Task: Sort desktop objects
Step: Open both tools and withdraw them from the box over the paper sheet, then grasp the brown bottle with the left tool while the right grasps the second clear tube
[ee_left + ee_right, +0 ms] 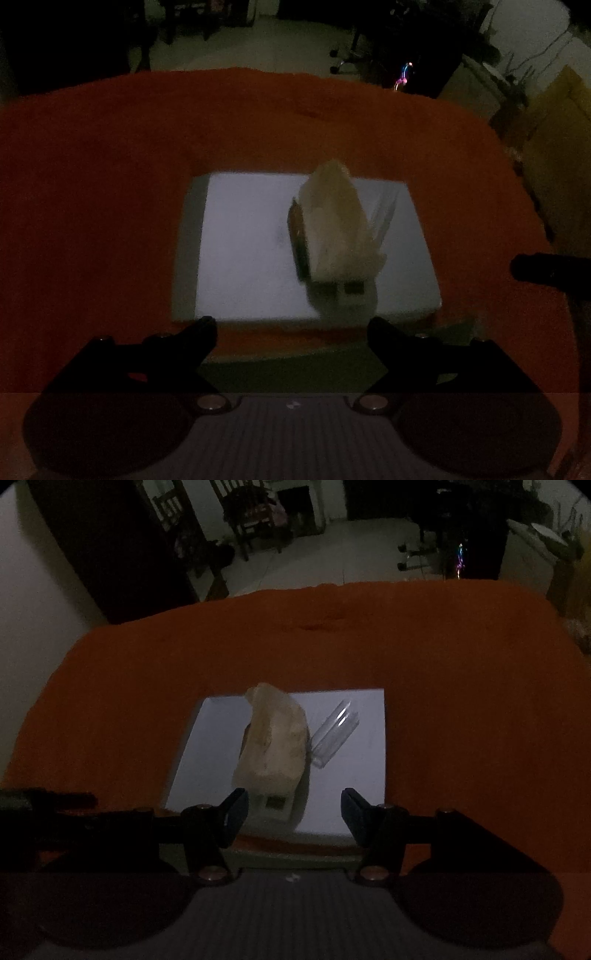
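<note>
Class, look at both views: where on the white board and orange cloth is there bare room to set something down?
Free: the white board left of the tissue pack, and the orange cloth beyond. Crowded: mid-board, where the clear tube lies beside the pack.

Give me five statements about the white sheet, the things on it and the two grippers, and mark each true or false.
1. The white sheet lies on an orange cloth. True.
2. The right gripper is shut on the clear tube. False: its jaws stand apart and empty, and the tube lies on the sheet.
3. The clear tube lies beside the pale crumpled bag. True.
4. The left gripper holds the crumpled bag. False: it is open, near the sheet's front edge, holding nothing.
5. The sheet is bare. False: the bag and the tube rest on it.
</note>
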Demonstrator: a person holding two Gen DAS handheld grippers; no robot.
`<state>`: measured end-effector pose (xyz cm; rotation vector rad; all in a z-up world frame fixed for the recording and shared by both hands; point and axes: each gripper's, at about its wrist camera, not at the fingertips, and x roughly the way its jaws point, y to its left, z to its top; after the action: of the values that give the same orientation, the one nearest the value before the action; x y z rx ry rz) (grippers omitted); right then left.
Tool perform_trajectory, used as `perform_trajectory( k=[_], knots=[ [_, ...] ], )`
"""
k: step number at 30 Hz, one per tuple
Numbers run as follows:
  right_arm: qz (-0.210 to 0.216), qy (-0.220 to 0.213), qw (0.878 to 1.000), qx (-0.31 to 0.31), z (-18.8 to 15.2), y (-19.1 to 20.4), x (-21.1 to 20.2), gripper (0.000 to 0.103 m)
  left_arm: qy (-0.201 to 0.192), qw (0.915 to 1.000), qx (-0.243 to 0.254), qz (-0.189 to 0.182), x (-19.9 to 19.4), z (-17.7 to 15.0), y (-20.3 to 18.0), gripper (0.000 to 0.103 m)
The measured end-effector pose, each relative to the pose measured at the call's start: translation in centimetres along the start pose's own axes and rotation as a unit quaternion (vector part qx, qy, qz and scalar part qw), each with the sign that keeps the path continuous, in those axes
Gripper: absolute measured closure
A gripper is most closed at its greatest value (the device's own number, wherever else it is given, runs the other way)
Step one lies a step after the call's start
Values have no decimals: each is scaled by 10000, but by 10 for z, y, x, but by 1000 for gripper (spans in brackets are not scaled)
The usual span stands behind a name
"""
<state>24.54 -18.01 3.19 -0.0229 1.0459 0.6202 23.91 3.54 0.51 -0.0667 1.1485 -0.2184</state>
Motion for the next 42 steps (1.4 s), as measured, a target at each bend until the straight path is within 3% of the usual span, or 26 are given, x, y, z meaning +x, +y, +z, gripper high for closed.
perform_trajectory(
  k=[8, 19, 23, 27, 34, 42],
  knots=[
    [-69, 102, 9999, 108, 17, -17, 37, 43, 253, 9997, -40, 30, 40, 24, -1, 15],
    [-487, 190, 9955, 790, 39, -37, 108, 43, 529, 9980, -161, 300, 110, 46, 2, 15],
    [-1036, 341, 9846, 1364, 50, -43, 143, 43, 620, 9954, -498, 526, 141, 52, 11, 15],
    [-923, 228, 9704, 2219, 50, -63, 170, 43, 682, 9933, -618, 705, 172, 57, 14, 15],
    [-1119, 222, 9698, 2154, 52, -71, 193, 44, 498, 9940, -866, 437, 208, 66, 9, 15],
    [-900, 349, 9675, 2337, 43, -72, 210, 51, 470, 9911, -1213, 273, 227, 75, 9, 12]
  ],
)
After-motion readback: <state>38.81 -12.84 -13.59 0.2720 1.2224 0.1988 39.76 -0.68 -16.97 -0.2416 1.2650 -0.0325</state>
